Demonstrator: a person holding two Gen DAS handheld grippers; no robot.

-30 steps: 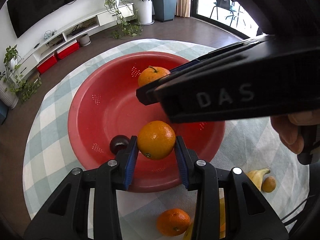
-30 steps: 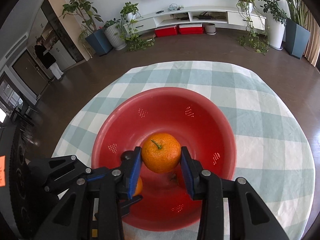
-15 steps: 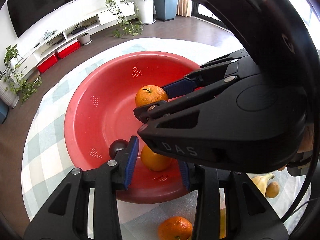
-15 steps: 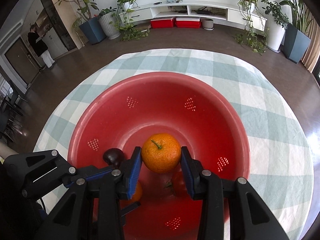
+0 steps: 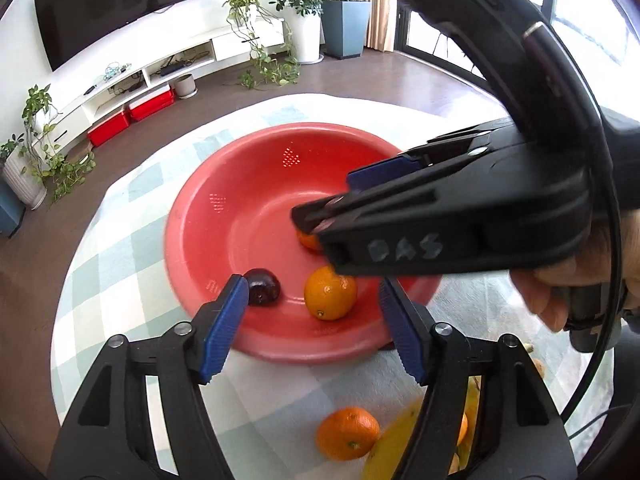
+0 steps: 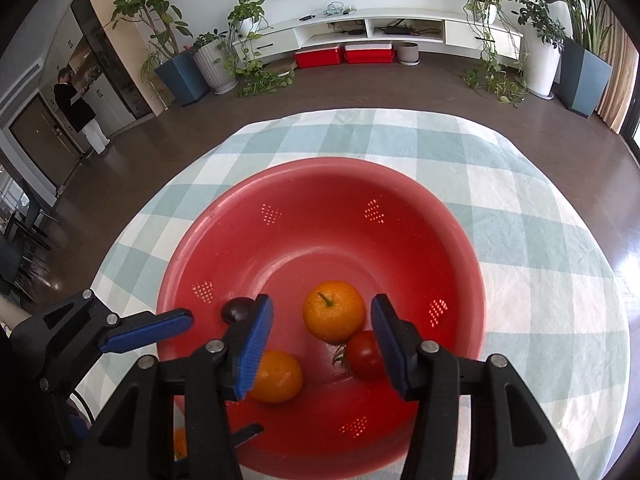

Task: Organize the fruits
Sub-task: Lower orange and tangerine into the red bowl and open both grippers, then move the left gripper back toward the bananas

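A red colander bowl [image 6: 320, 184] [image 5: 224, 184] sits on the checked tablecloth. In it lie an orange with a stem [image 6: 333, 316], a second orange [image 6: 276, 376] [image 5: 330, 293], a red tomato [image 6: 365, 354] and a dark plum [image 6: 237, 309] [image 5: 262, 286]. My right gripper [image 6: 322, 344] is open and empty above the stemmed orange. My left gripper [image 5: 312, 328] is open and empty at the bowl's near rim, above the second orange. The right gripper's body [image 5: 460, 216] crosses the left wrist view and hides most of the stemmed orange [image 5: 308, 240].
Outside the bowl on the cloth [image 5: 280, 392] lie another orange [image 5: 347, 433] and a banana [image 5: 396, 440], partly hidden behind my left finger. The round table's edge drops to a dark wood floor [image 6: 440, 84] all around. The left gripper [image 6: 120, 334] shows at the right wrist view's left.
Both grippers have opened and let their oranges go into the bowl. The left gripper has drawn back toward the near rim.
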